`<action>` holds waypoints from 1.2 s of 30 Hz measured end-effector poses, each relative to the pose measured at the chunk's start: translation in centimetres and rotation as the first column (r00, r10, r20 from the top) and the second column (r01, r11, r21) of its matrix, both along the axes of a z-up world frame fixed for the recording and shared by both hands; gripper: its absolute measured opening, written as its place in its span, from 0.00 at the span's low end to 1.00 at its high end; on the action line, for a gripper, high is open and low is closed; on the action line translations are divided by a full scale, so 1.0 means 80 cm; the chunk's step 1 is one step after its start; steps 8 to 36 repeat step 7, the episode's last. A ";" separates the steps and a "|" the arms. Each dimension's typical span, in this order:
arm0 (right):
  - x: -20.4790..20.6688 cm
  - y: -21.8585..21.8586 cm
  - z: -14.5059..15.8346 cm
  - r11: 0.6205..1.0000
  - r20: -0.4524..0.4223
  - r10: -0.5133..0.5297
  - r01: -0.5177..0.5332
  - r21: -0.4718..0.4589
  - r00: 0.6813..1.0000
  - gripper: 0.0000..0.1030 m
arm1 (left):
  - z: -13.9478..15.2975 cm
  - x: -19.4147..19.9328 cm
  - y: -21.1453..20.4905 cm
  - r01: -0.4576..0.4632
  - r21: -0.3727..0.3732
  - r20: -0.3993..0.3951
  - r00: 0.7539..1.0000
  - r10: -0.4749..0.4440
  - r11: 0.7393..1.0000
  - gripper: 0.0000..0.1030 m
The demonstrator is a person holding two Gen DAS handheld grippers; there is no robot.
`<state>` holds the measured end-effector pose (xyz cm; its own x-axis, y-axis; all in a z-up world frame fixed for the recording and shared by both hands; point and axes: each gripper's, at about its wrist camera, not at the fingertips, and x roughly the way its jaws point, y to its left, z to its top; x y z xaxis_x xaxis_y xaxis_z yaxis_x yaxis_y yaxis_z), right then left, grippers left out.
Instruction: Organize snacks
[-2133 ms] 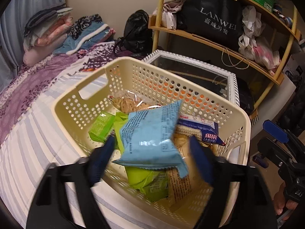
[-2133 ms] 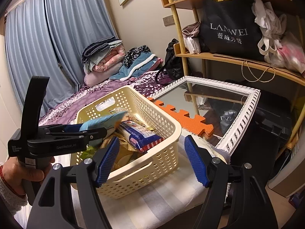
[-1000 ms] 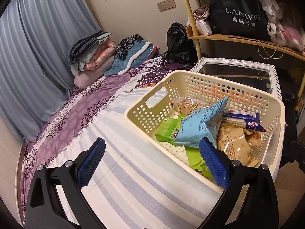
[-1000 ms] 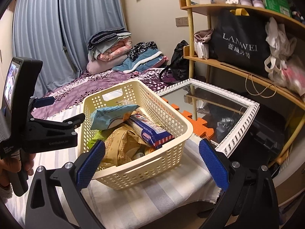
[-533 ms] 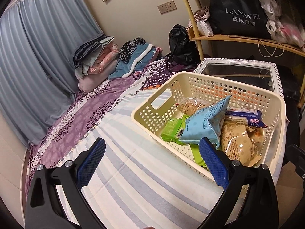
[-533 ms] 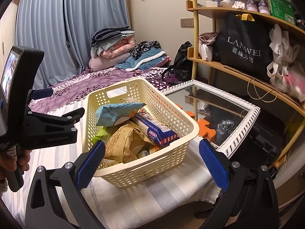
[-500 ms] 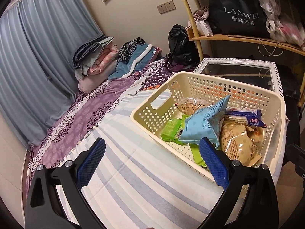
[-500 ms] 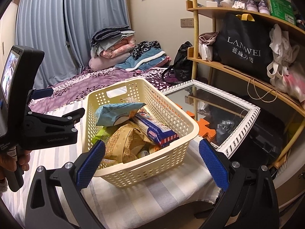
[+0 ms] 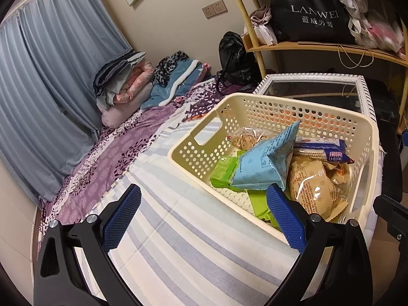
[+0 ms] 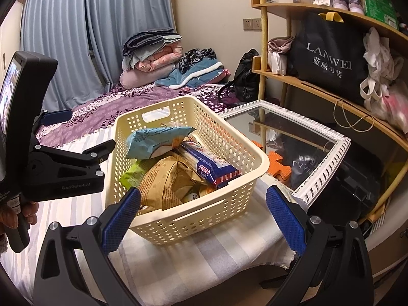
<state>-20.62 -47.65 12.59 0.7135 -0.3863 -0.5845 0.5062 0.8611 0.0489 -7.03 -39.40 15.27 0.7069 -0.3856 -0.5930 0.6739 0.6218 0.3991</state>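
A cream perforated basket [image 9: 193,158] stands on the striped bed corner; it also shows in the right wrist view [image 10: 244,150]. In it lie a light blue snack bag [image 9: 265,163], a green packet [image 9: 223,173], a tan bag [image 9: 311,188], a blue-and-red biscuit pack [image 9: 323,150] and a clear cookie pack [image 9: 246,140]. My left gripper [image 9: 204,219] is open and empty, held back over the bed to the basket's near left. My right gripper [image 10: 201,219] is open and empty in front of the basket. The left gripper's body [image 10: 51,165] shows at the left of the right wrist view.
A white-framed mirror [image 10: 301,140] lies beside the bed, with an orange foam mat [image 10: 279,165] under it. Wooden shelves [image 10: 318,91] hold a black LANWEI bag [image 10: 329,58]. Folded blankets [image 9: 127,76] sit at the bed's far end, by blue curtains [image 9: 51,89].
The left gripper let go of the light blue bag into the basket, opened wide and drew back over the bed. The right gripper opened wider and drew back a little.
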 end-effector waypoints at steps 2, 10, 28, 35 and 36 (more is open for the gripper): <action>0.001 0.004 0.001 1.000 -0.001 0.004 -0.004 -0.009 1.000 0.95 | -0.001 0.002 0.002 -0.007 0.003 -0.014 1.000 0.007 1.000 0.97; 0.007 0.015 0.004 0.999 0.001 0.032 -0.032 -0.005 0.999 0.95 | 0.000 0.008 0.018 -0.036 -0.007 -0.032 0.999 0.036 0.999 0.97; 0.007 0.015 0.004 0.999 0.001 0.032 -0.032 -0.005 0.999 0.95 | 0.000 0.008 0.018 -0.036 -0.007 -0.032 0.999 0.036 0.999 0.97; 0.007 0.015 0.004 0.999 0.001 0.032 -0.032 -0.005 0.999 0.95 | 0.000 0.008 0.018 -0.036 -0.007 -0.032 0.999 0.036 0.999 0.97; 0.007 0.015 0.004 0.999 0.001 0.032 -0.032 -0.005 0.999 0.95 | 0.000 0.008 0.018 -0.036 -0.007 -0.032 0.999 0.036 0.999 0.97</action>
